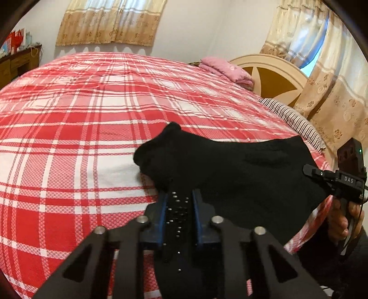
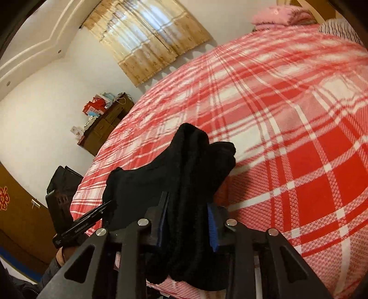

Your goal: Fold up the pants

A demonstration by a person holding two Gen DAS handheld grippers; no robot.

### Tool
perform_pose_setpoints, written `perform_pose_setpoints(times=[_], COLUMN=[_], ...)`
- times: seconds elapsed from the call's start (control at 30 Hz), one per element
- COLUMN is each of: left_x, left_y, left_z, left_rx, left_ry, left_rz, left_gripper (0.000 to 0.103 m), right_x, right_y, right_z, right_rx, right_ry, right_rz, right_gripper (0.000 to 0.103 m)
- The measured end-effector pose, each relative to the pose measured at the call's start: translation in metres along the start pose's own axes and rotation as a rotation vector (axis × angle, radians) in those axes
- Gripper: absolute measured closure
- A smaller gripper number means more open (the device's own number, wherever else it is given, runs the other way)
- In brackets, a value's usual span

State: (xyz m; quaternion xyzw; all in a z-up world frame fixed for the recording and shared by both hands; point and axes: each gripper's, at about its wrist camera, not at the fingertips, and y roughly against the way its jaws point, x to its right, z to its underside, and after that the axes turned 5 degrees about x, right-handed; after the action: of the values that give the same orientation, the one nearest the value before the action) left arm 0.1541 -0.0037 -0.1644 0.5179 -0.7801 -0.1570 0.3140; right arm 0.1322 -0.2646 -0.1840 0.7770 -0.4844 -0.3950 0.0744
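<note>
The black pants (image 1: 232,174) hang stretched between both grippers above the near edge of the bed. My left gripper (image 1: 179,202) is shut on one edge of the black fabric, which bunches between its blue pads (image 1: 162,214). My right gripper (image 2: 187,216) is shut on the other part of the pants (image 2: 191,174), which drape over and below its fingers. The right gripper also shows at the far right of the left wrist view (image 1: 319,174), and the left gripper at the lower left of the right wrist view (image 2: 96,214).
A bed with a red and white plaid sheet (image 1: 92,119) fills both views. A folded pink blanket (image 1: 225,71) and a striped pillow (image 1: 292,117) lie by the headboard (image 1: 271,73). A wooden cabinet (image 2: 108,122) stands against the wall. Curtains (image 1: 110,20) hang behind.
</note>
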Motion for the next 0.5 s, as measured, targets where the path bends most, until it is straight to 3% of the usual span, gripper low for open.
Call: perform_pose_setpoints(times=[0.27,0.5], left_x=[-0.015,-0.045], left_y=[0.023,0.046], left_z=[-0.012,-0.025], left_rx=[0.063,0.12], left_ry=[0.09,0.132], left_rz=[0.069,0.035], left_gripper=[0.089,0.089], right_x=[-0.032,-0.067], right_y=[-0.004,-0.064], right_z=[-0.024,-0.066], right_rx=[0.009,-0.046], right_ry=[0.049,0.089], right_rz=[-0.044,-0.108], right_gripper=[0.074,0.075])
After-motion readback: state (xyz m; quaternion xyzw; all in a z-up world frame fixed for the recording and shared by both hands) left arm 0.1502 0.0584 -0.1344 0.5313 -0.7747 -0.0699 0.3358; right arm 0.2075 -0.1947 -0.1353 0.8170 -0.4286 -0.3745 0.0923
